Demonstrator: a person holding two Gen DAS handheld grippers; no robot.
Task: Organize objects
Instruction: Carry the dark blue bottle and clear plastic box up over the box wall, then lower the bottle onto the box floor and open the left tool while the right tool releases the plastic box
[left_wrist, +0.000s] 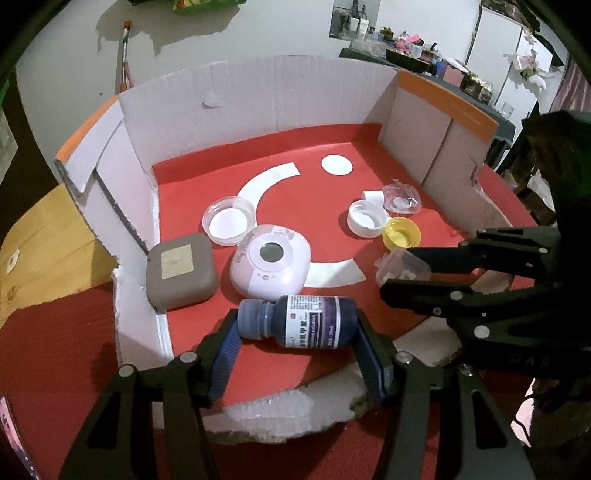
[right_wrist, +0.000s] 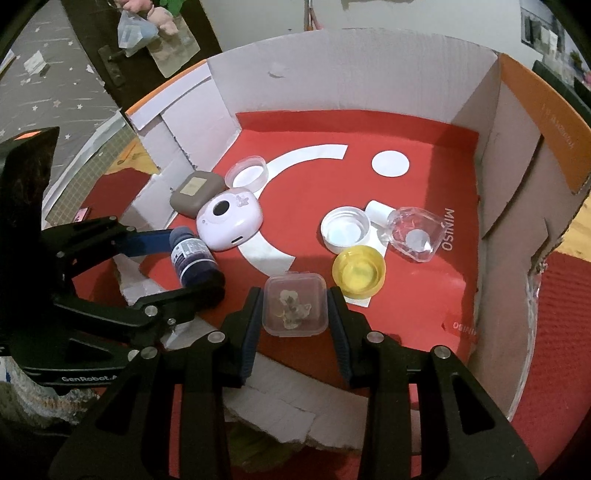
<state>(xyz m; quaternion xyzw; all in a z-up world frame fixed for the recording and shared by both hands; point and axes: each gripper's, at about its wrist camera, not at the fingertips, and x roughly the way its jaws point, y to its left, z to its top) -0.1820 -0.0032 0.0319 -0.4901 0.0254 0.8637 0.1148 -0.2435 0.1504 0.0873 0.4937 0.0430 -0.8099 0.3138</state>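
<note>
Left wrist view: the bottle (left_wrist: 297, 320) is clamped lengthwise by the left gripper (left_wrist: 295, 332), while the clear box (right_wrist: 294, 309) is pinched by the right gripper (right_wrist: 295, 314).

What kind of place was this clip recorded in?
Probably a lived-in home room, not a lab: a cluttered shelf of knick-knacks against the wall, a wooden table with a red mat, and a torn cardboard box serving as the sorting tray.
</note>
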